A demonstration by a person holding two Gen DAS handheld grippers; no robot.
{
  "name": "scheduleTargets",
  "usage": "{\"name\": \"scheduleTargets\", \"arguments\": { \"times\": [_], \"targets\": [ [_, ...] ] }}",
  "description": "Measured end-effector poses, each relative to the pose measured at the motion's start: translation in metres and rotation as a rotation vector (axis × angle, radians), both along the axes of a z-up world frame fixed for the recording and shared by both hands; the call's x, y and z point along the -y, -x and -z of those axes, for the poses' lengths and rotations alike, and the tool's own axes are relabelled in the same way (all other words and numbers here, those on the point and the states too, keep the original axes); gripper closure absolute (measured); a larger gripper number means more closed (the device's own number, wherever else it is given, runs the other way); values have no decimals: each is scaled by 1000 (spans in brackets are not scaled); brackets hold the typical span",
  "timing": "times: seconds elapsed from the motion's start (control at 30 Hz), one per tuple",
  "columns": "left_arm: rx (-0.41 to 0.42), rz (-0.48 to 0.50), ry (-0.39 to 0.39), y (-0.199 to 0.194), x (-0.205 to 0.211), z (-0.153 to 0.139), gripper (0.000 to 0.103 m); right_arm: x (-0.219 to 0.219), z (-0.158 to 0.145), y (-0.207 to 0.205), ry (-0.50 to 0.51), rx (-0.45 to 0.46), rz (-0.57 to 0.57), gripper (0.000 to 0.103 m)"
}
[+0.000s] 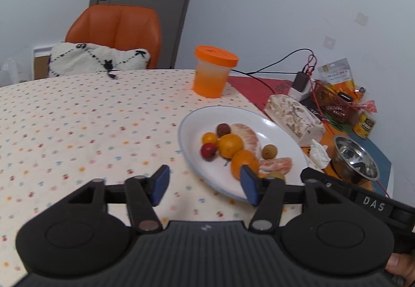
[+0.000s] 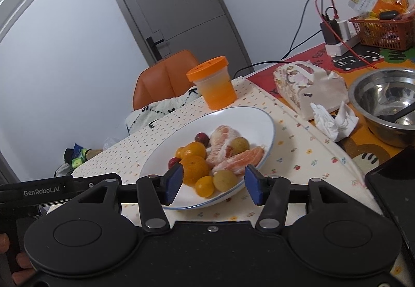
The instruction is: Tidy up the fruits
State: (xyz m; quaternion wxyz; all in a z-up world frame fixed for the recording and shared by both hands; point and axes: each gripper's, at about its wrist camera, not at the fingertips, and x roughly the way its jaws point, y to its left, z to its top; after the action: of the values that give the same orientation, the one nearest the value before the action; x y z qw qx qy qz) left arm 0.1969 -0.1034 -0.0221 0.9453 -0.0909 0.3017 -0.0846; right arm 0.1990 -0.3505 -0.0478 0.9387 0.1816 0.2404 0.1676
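The dotted-cloth surface lies bare left of the white blue-rimmed plate of fruit; clutter crowds its right. Left tool gapes wide, holding nothing; right tool likewise, spread over the plate's near rim.

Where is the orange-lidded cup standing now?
The orange-lidded cup stands upright on the dotted tablecloth, just behind the white plate of fruit, left of the tissue pack.

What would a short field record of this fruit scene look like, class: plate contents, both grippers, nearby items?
plate: white, blue-rimmed, on dotted tablecloth
contents: oranges, peeled citrus segments, small red fruit, pale round fruits
left gripper: open, empty
right gripper: open, empty
nearby: orange-lidded cup, steel bowl, tissue pack
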Motion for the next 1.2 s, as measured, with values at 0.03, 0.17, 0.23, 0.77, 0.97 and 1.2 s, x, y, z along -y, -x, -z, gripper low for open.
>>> {"name": "scheduleTargets", "arguments": {
  "times": [0.03, 0.17, 0.23, 0.77, 0.97, 1.2],
  "targets": [
    [3, -9, -7, 3, -3, -1, 35, -2, -2, 2, 5, 4, -5, 48],
    [13, -36, -14, 15, -15, -6, 19, -12, -10, 8, 32, 11, -12, 40],
    [0, -40, -18, 18, -20, -8, 18, -17, -13, 12, 43, 12, -24, 36],
    [-4, -181, -44, 61, -59, -25, 6, -50, -37, 36, 97, 23, -84, 0],
    [-16, -204, -61, 78, -67, -30, 5, -56, -43, 44, 111, 16, -97, 0],
    [-1, -229, -73, 98, -78, -40, 5, -56, -46, 52, 108, -23, -88, 0]
  ]
}}
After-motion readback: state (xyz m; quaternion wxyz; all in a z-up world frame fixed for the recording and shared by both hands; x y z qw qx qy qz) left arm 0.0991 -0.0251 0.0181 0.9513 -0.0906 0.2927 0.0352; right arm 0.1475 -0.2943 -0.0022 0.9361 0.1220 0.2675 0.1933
